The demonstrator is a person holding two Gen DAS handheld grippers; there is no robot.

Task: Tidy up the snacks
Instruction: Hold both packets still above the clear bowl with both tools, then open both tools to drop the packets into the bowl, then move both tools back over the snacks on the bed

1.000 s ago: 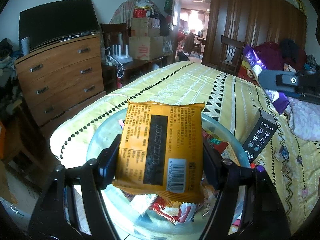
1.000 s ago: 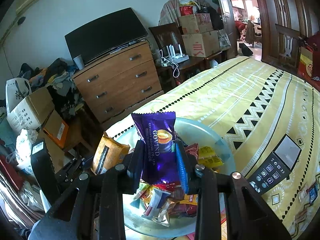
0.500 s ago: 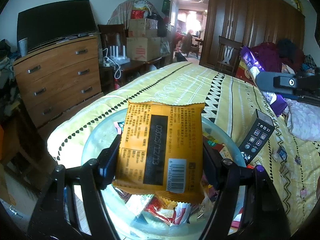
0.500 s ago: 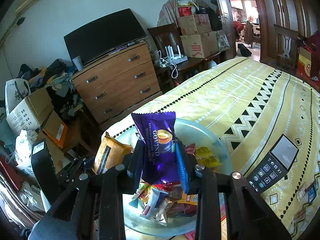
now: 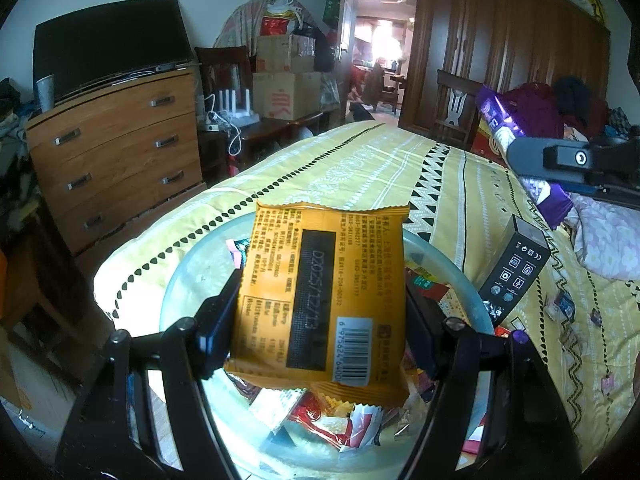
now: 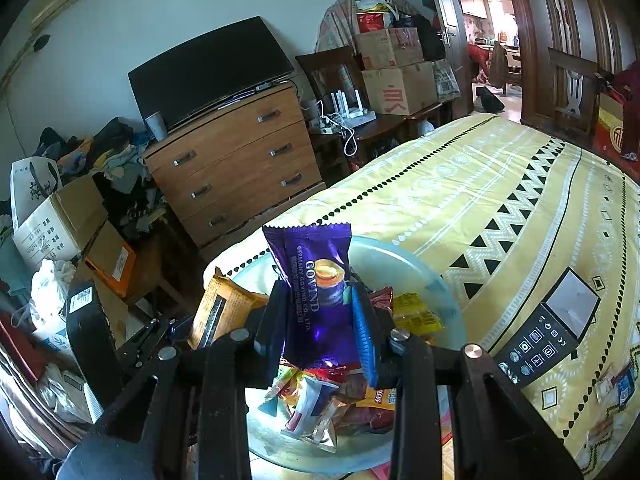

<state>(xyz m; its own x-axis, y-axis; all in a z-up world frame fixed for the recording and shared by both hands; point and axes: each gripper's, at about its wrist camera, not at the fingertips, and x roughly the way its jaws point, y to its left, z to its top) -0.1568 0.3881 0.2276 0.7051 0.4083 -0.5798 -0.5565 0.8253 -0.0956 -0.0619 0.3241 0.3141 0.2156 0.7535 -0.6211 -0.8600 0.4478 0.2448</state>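
Observation:
My left gripper (image 5: 320, 304) is shut on an orange snack packet (image 5: 324, 296), its printed back and barcode facing the camera, held upright over a clear glass bowl (image 5: 460, 276). My right gripper (image 6: 320, 312) is shut on a purple snack packet (image 6: 316, 292), also upright above the same bowl (image 6: 408, 260). Several loose wrapped snacks (image 6: 320, 400) lie in the bowl. In the right wrist view the orange packet (image 6: 224, 312) and left gripper show at the left. In the left wrist view the purple packet (image 5: 504, 120) and right gripper show at the far right.
The bowl sits on a bed with a yellow patterned cover (image 6: 500, 184). A black box with icons (image 6: 548, 332) lies to the bowl's right, with small wrapped sweets (image 5: 564, 304) beyond. A wooden chest of drawers (image 6: 236, 160) with a dark screen stands past the bed.

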